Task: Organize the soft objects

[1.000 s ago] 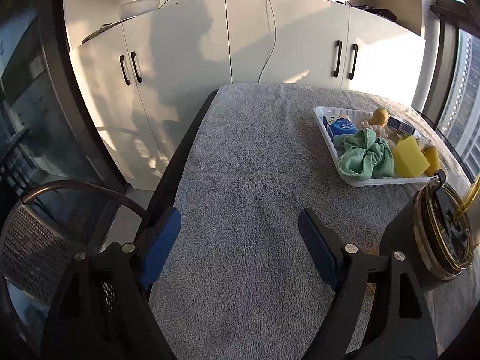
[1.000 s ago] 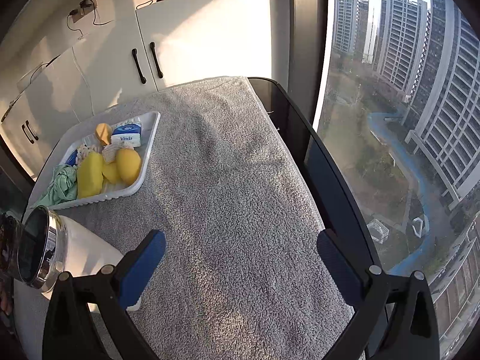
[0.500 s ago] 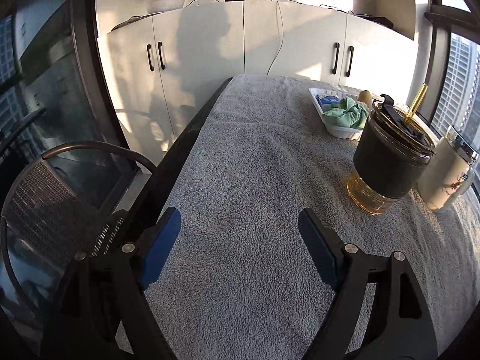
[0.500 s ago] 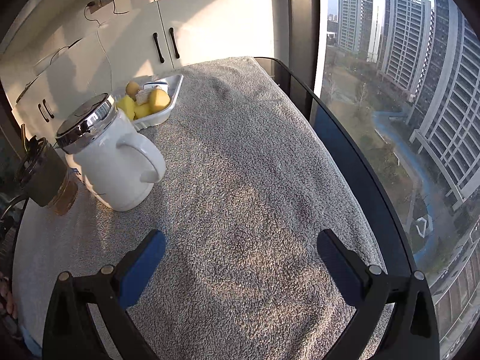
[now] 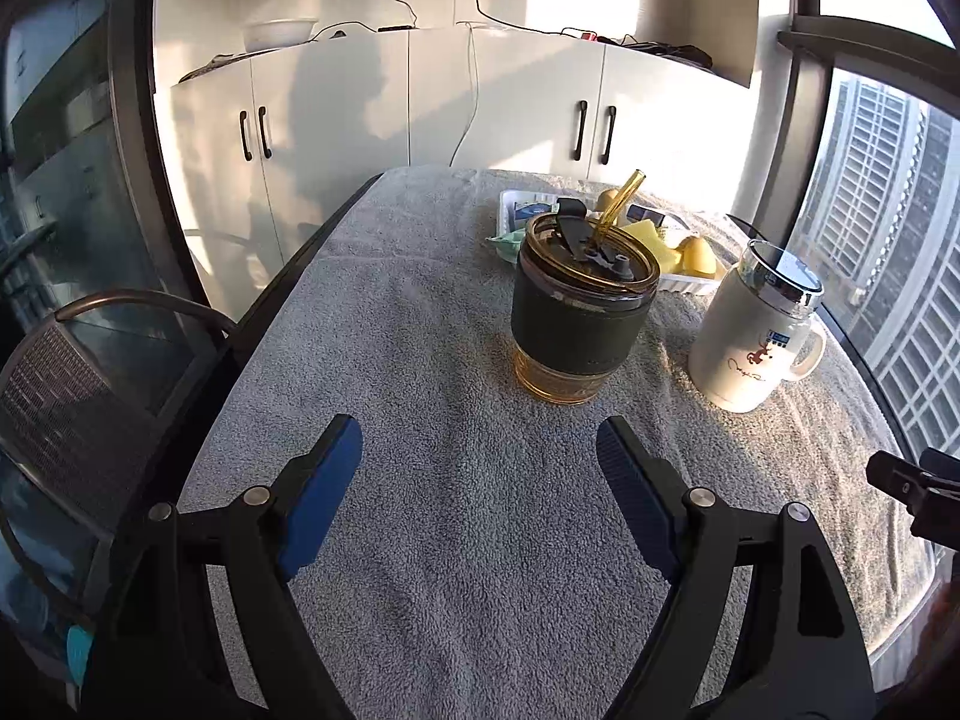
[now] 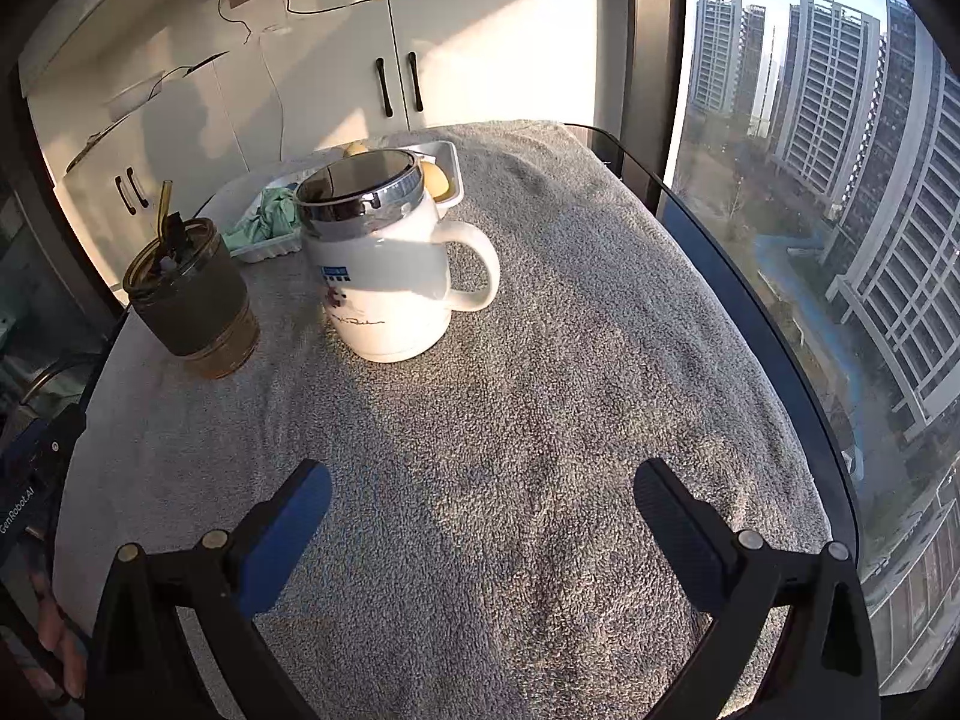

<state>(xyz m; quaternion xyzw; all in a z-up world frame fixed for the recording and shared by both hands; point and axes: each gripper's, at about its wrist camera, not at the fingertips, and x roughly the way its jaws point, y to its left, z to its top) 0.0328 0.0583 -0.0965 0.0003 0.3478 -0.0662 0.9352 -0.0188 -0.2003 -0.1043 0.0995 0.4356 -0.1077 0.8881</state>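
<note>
**Both grippers empty over the towel, tray at far end**

Left wrist view: we see the left gripper point(image 5: 479, 462) w/ its blue pads wide apart, nothing between them, above bare grey towel point(image 5: 420, 348). Landmark is the tumbler point(image 5: 579, 312): dark sleeve, amber base, yellow straw, standing upright just beyond the gripper. The mug point(image 5: 753, 330) stands right of the tumbler, apart from it. Directly behind the tumbler lies the white tray point(image 5: 690, 283) w/ the soft items: a green cloth point(image 5: 507, 238) at its left end, yellow sponges point(image 5: 696, 255) to the right.

Right wrist view: the right gripper point(image 6: 480, 501) also stands spread wide, holding nothing, above the towel point(image 6: 570, 330). Here the tumbler point(image 6: 192, 300) is at left, the mug point(image 6: 384, 276) just right of it, not touching. The tray point(image 6: 453, 171) sits behind both; the green cloth point(image 6: 267, 219) shows behind the tumbler's right side.
</note>
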